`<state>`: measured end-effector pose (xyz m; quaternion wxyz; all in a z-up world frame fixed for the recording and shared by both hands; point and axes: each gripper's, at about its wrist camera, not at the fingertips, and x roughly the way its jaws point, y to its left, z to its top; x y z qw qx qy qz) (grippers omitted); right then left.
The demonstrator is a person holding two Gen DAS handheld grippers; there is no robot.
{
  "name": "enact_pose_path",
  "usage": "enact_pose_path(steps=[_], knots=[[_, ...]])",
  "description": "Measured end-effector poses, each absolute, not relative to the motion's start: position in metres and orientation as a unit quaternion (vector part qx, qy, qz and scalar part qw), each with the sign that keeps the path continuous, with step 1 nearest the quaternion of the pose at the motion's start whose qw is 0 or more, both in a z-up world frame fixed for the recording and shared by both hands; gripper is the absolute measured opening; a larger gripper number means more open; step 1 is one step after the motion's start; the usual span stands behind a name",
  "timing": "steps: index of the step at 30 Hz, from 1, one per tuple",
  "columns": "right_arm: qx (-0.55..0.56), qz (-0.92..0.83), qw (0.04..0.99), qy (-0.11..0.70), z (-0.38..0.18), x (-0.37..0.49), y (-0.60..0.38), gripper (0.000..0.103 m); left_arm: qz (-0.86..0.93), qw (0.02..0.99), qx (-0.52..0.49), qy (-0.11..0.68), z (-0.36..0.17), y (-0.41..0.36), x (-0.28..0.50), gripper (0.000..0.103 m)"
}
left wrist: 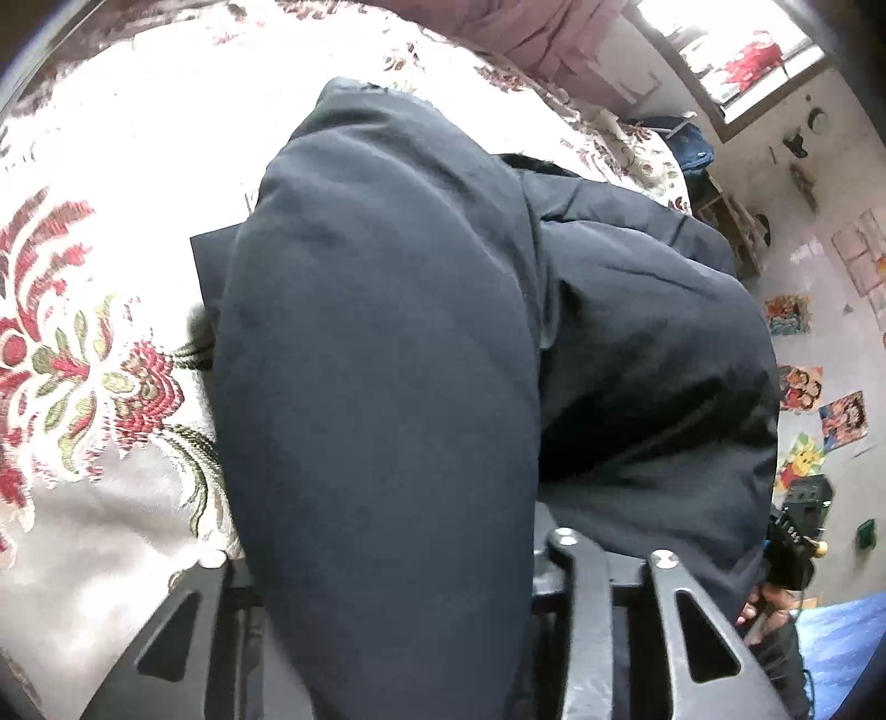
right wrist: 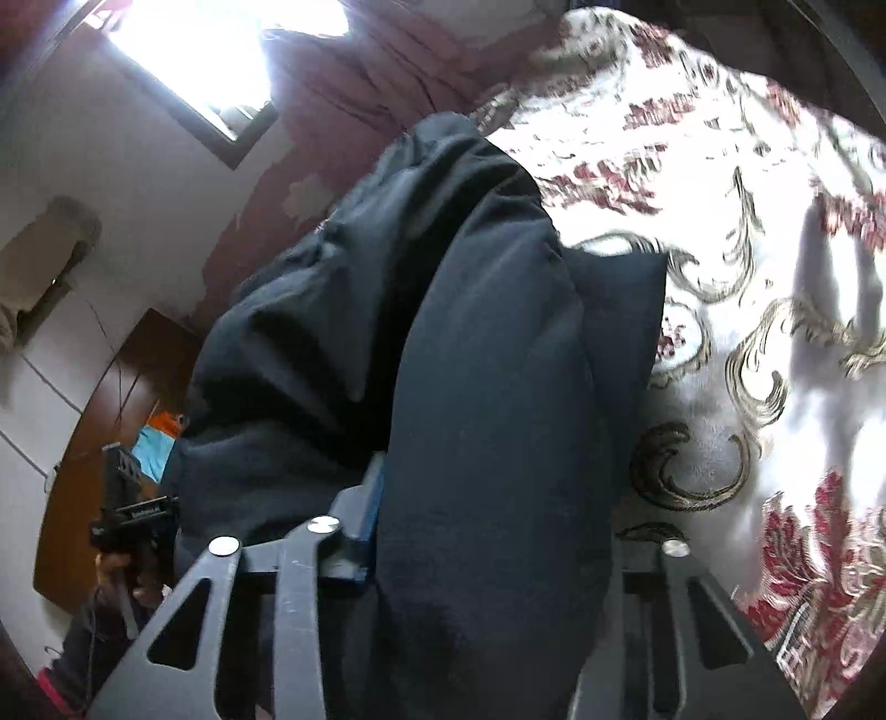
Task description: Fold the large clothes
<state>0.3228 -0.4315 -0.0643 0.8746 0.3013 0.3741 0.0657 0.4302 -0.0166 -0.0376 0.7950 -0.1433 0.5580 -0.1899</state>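
Note:
A large dark navy garment (left wrist: 387,332) hangs lifted over the floral bedspread (left wrist: 83,360). My left gripper (left wrist: 398,581) is shut on a thick fold of it, and the cloth drapes over and hides the fingertips. In the right wrist view the same garment (right wrist: 487,387) fills the middle. My right gripper (right wrist: 487,554) is shut on another fold, with a blue pad (right wrist: 372,498) pressed against the cloth. Each view shows the other gripper at the garment's far side, the right one (left wrist: 792,554) and the left one (right wrist: 130,515).
The white bedspread with red flowers (right wrist: 747,277) lies under the garment. A maroon curtain (left wrist: 554,39) and a window (left wrist: 764,50) are behind. A wall with stickers (left wrist: 819,387) is at the right. A brown wooden door (right wrist: 99,443) stands at the left.

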Motion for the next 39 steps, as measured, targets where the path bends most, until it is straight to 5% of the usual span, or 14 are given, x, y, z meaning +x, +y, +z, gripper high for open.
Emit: enact_pose_path(steps=[6,19,24,29,33,39], knots=[[0.258,0.11,0.909,0.309,-0.017,0.298,-0.414,0.023,-0.175,0.816,-0.116,0.538,0.002,-0.011,0.42,0.021],[0.133,0.208,0.949,0.195,0.075,0.326,-0.32,0.023,-0.13,0.889,-0.078,0.431,0.124,0.037,0.401,0.02],[0.13,0.213,0.943,0.221,0.062,0.354,-0.302,0.023,-0.097,0.9,-0.09,0.416,0.134,0.084,0.39,0.02],[0.125,0.156,0.928,0.313,0.013,0.389,-0.292,0.025,-0.078,0.881,-0.119,0.451,0.076,0.11,0.409,0.02],[0.163,0.124,0.917,0.342,-0.014,0.39,-0.318,0.041,-0.054,0.865,-0.17,0.469,0.016,0.121,0.426,0.036],[0.127,0.103,0.918,0.361,-0.002,0.379,-0.303,0.056,-0.039,0.871,-0.191,0.451,0.014,0.136,0.422,0.061]])
